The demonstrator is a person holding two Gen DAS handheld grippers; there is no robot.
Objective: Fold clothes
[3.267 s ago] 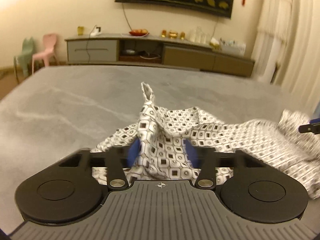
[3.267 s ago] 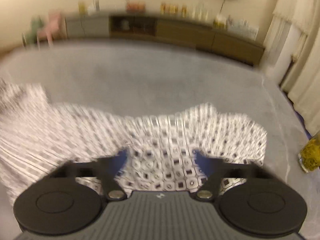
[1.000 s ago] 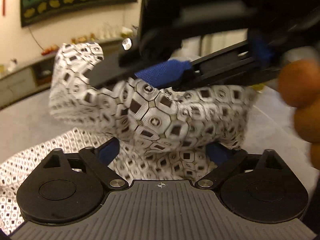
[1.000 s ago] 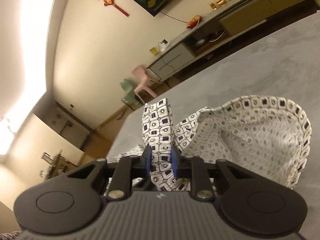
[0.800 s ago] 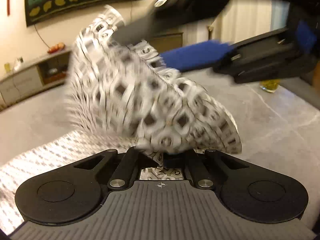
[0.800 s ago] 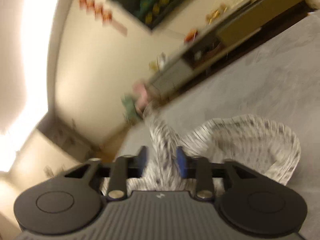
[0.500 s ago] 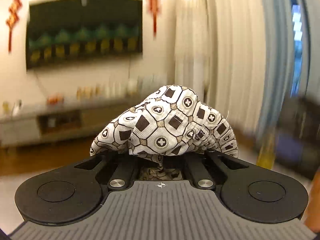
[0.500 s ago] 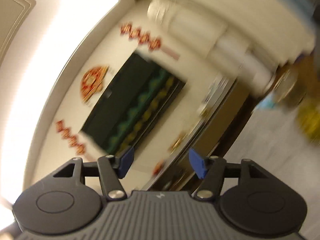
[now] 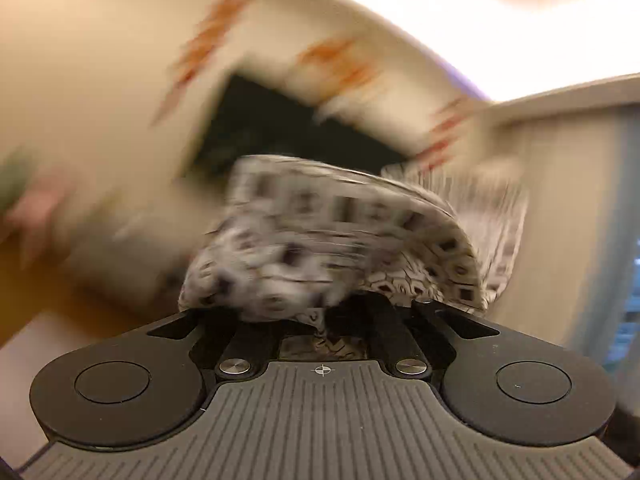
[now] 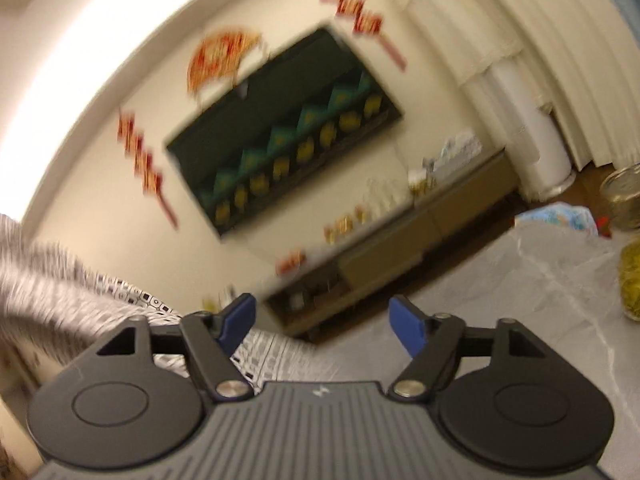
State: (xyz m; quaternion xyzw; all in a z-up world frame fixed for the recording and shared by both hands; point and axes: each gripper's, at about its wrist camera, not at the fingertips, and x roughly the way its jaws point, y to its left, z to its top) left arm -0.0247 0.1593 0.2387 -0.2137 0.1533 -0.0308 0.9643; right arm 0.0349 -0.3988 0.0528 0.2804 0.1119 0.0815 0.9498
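My left gripper [image 9: 322,316] is shut on a bunched corner of the black-and-white patterned garment [image 9: 332,248], held up in the air; the view is blurred and tilted toward the wall. My right gripper [image 10: 324,320] is open and empty, its blue fingertips [image 10: 238,320] spread wide. The garment also shows in the right wrist view [image 10: 60,280], hanging at the left and trailing under the left finger onto the grey table [image 10: 520,320].
A long sideboard [image 10: 400,248] with small items stands against the far wall under a dark wall hanging [image 10: 288,136]. White curtains [image 10: 540,60] hang at the right. A jar of yellow contents [image 10: 630,280] stands at the table's right edge.
The right gripper let go of the garment and opened. The left gripper closed on the cloth and swung it upward; both views tilted up toward the wall.
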